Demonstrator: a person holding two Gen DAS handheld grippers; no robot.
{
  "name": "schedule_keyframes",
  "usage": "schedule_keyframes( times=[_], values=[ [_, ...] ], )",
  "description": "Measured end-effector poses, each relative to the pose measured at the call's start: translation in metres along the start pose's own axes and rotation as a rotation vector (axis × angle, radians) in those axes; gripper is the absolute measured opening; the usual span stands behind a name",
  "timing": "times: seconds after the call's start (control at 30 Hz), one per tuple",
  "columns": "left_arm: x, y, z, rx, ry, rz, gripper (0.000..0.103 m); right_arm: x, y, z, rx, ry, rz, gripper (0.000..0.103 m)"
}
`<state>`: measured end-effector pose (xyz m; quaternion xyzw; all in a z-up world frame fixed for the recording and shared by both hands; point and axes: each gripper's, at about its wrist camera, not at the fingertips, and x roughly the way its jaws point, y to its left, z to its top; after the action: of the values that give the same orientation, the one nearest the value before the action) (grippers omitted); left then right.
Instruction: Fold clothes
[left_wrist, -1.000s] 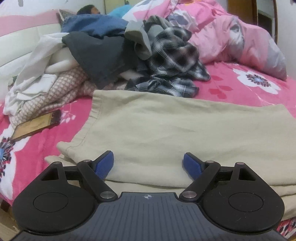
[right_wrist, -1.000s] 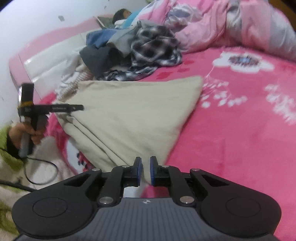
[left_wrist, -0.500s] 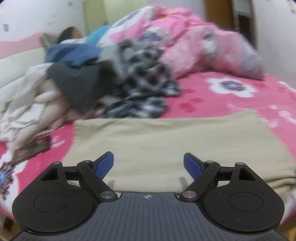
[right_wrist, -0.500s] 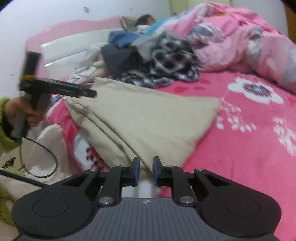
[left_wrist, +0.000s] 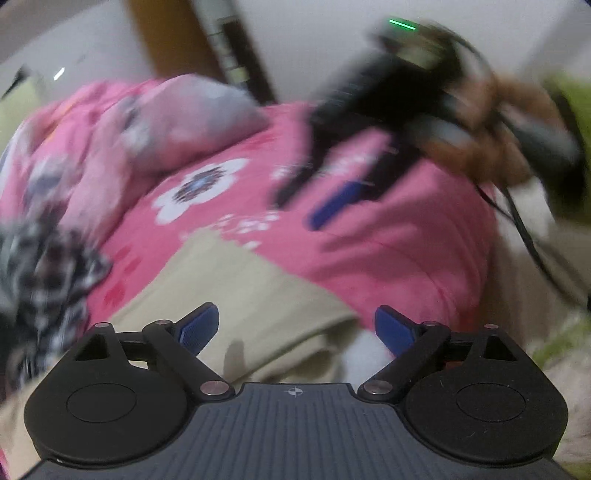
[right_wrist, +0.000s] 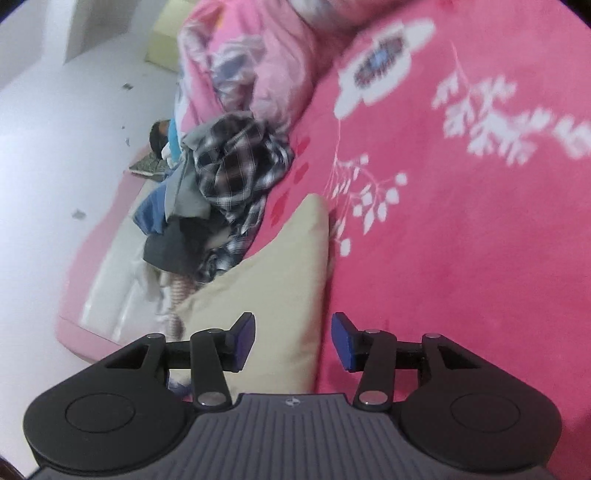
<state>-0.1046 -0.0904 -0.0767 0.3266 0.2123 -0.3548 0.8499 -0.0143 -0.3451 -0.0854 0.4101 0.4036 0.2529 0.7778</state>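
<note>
The folded beige garment (right_wrist: 273, 280) lies just ahead of the right gripper (right_wrist: 293, 341), whose empty jaws have just been opening; the left gripper (left_wrist: 295, 328) gapes wide over its corner.

No readable text, label or number shows anywhere.

One beige cloth (right_wrist: 273, 280) — two grippers (right_wrist: 293, 341).

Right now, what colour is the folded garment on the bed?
Beige folded garment, clearest in the right wrist view.
</note>
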Motion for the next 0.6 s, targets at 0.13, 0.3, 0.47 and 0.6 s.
schedule_keyframes(
  times=[0.13, 0.3, 0.47, 0.6],
  values=[
    [0.019, -0.023, -0.006, 0.154, 0.048, 0.040, 0.083, 0.020, -0.001, 0.011, 0.033, 0.063, -0.004, 0.051],
    [0.017, -0.025, -0.008, 0.183, 0.043, 0.058, 0.071, 0.043, -0.002, 0.022, 0.035, 0.114, -0.042, 0.052],
    [0.012, -0.013, -0.003, 0.126, 0.040, 0.053, 0.059, 0.067, -0.001, 0.030, 0.039, 0.169, -0.052, 0.051],
    [0.018, -0.018, -0.006, 0.172, 0.050, 0.045, 0.065, 0.079, 0.002, 0.036, 0.042, 0.186, -0.063, 0.050]
  ],
)
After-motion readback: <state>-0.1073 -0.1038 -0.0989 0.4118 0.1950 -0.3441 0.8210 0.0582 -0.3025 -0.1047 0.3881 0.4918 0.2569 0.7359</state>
